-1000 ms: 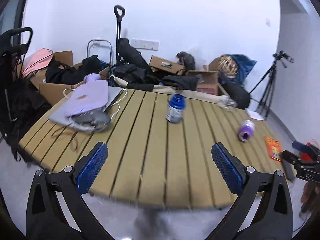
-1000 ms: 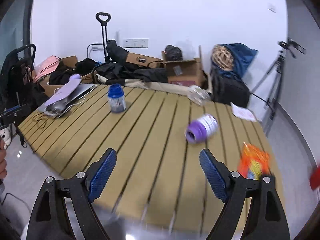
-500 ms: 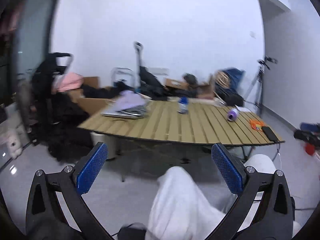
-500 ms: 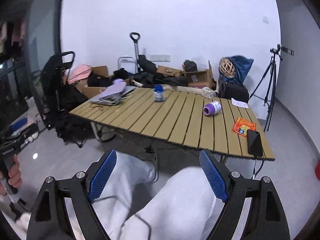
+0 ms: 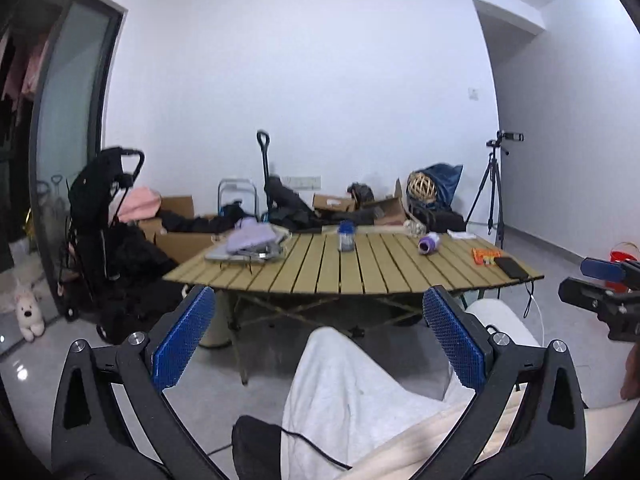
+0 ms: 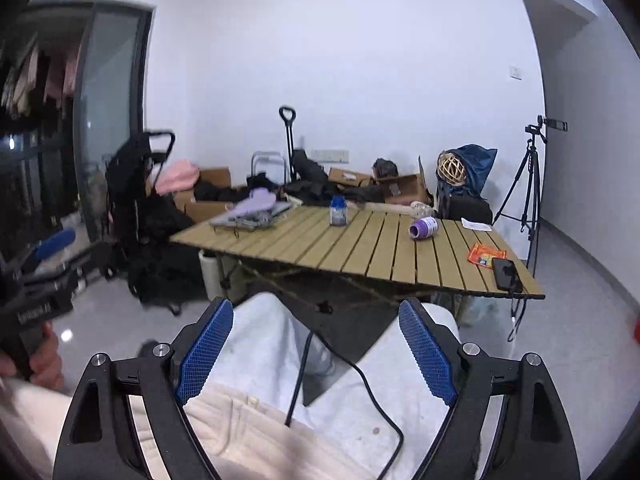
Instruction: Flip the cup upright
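Observation:
A purple-and-white cup (image 5: 429, 243) lies on its side on the slatted wooden table (image 5: 360, 276), also in the right wrist view (image 6: 423, 228) on the table (image 6: 360, 252). A blue-lidded cup (image 5: 345, 237) stands upright near the table's middle, seen too in the right wrist view (image 6: 338, 211). My left gripper (image 5: 318, 334) is open and empty, far back from the table above the person's lap. My right gripper (image 6: 316, 342) is open and empty, also over the lap.
A laptop with a purple pouch (image 5: 248, 242) lies at the table's left. An orange packet (image 6: 483, 255) and a black phone (image 6: 505, 273) lie at its right end. A clear cup (image 6: 422, 210) lies at the far edge. A stroller (image 5: 106, 232), boxes and a tripod (image 6: 528, 184) stand around.
Both grippers have pulled far back from the table, which now looks small and distant. The person's legs have come into view below. Both stay open.

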{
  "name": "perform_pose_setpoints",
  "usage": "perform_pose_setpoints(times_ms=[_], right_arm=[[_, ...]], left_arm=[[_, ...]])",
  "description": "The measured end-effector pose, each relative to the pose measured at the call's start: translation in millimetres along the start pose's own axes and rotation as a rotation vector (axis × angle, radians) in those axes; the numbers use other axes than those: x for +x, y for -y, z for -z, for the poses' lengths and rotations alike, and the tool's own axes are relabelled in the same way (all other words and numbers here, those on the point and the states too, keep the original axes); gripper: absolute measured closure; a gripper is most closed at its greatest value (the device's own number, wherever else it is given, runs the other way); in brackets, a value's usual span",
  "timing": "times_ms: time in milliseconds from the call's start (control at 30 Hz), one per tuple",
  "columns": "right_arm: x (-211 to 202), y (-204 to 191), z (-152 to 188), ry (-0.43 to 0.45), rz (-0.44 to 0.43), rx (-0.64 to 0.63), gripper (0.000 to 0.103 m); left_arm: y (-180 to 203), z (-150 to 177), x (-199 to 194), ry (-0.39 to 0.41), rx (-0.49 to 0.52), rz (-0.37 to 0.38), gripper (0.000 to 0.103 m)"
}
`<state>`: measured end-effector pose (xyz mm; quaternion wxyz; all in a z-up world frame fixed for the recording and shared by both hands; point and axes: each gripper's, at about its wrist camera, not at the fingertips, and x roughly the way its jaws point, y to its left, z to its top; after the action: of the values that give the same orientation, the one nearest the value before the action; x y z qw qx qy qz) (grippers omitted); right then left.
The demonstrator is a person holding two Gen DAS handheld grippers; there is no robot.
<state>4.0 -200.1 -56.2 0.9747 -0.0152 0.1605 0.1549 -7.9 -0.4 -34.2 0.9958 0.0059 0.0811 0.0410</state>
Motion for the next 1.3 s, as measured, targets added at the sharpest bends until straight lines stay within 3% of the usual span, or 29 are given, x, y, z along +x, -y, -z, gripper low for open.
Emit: perform_pose_setpoints(times_ms=[1300], right_arm=[[-3, -2, 4, 0.006, -0.053, -0.003, 0.014]], left_arm=[[4, -3, -15, 0.046, 0.009, 0.007, 0.000]])
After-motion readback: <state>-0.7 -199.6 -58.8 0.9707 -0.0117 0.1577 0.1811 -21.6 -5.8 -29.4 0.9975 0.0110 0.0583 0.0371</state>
